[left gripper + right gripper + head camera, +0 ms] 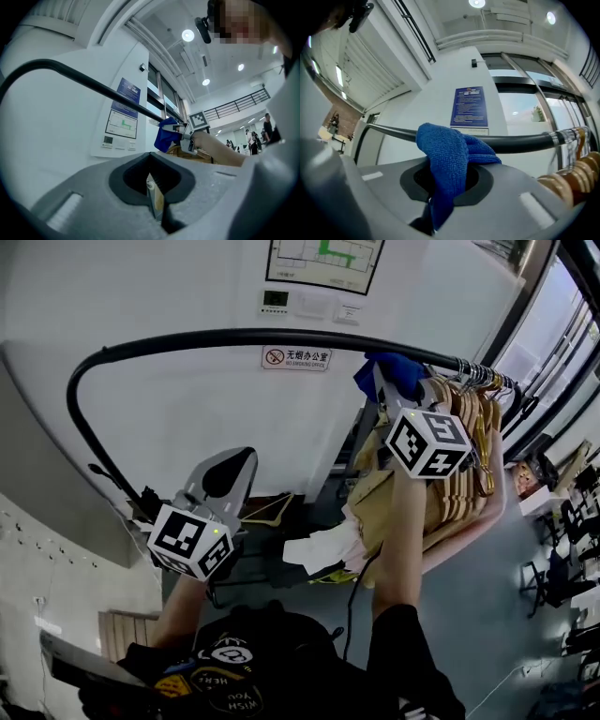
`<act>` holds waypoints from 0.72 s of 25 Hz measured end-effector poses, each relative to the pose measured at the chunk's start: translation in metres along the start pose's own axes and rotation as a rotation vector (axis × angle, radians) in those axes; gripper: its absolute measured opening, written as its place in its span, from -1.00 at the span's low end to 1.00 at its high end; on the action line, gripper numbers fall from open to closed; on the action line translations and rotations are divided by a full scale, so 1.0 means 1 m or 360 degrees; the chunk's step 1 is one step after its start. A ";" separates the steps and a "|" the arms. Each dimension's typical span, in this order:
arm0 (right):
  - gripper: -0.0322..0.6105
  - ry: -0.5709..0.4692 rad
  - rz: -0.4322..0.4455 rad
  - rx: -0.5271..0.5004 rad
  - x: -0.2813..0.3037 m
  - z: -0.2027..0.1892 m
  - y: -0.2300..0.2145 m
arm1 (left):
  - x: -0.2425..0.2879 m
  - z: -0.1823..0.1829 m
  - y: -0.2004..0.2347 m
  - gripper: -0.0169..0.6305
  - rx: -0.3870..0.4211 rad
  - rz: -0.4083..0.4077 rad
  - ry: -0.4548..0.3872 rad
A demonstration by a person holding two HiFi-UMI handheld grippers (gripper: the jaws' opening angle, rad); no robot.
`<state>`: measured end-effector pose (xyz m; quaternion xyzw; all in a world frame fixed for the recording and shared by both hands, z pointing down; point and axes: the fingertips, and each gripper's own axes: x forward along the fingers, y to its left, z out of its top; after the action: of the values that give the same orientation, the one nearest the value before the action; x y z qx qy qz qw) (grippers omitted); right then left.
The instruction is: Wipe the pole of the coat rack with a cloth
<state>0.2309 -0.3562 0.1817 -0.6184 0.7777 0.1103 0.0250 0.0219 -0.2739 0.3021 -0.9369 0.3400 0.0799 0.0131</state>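
Observation:
The coat rack's black pole [234, 337] arches across the white wall and bends down at the left. My right gripper [398, 390] is raised to the pole's right part, shut on a blue cloth [389, 371] that lies against the pole. In the right gripper view the blue cloth [447, 159] hangs from the jaws and drapes over the pole [520, 143]. My left gripper [225, 474] hangs lower at the left, away from the pole, shut with nothing in it. The left gripper view shows the pole [89, 84] and the cloth [166, 136] far off.
Wooden hangers [473, 442] with garments crowd the pole's right end. A sign [296, 358] and wall panels [323, 263] sit on the white wall behind. A chart and switches [121, 126] show on the wall. Chairs [562, 568] stand on the floor at right.

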 end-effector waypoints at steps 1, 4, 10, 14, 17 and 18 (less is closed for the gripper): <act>-0.73 -0.0010 0.0074 -0.0003 0.007 0.002 0.022 | -0.006 0.001 0.004 -0.94 0.0007 0.0026 0.0001; -0.73 -0.0053 0.0301 0.0040 0.027 0.008 0.091 | -0.026 0.005 0.019 -0.94 0.0023 0.0124 -0.0001; -0.73 -0.0143 0.0736 0.0201 0.064 0.017 0.223 | -0.085 0.018 0.054 -0.94 0.0075 0.0393 -0.0021; -0.73 -0.0139 0.0930 0.0255 0.085 0.023 0.296 | -0.132 0.030 0.079 -0.94 0.0099 0.0596 -0.0048; -0.73 -0.0130 0.1017 0.0285 0.102 0.025 0.335 | -0.155 0.033 0.097 -0.94 0.0103 0.0687 -0.0058; -0.73 -0.0135 0.1042 0.0298 0.106 0.026 0.346 | -0.161 0.033 0.101 -0.94 0.0099 0.0705 -0.0056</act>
<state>-0.1310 -0.3797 0.1861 -0.3257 0.9400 0.0663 0.0772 -0.1688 -0.2467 0.2983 -0.8370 0.5395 0.0867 0.0301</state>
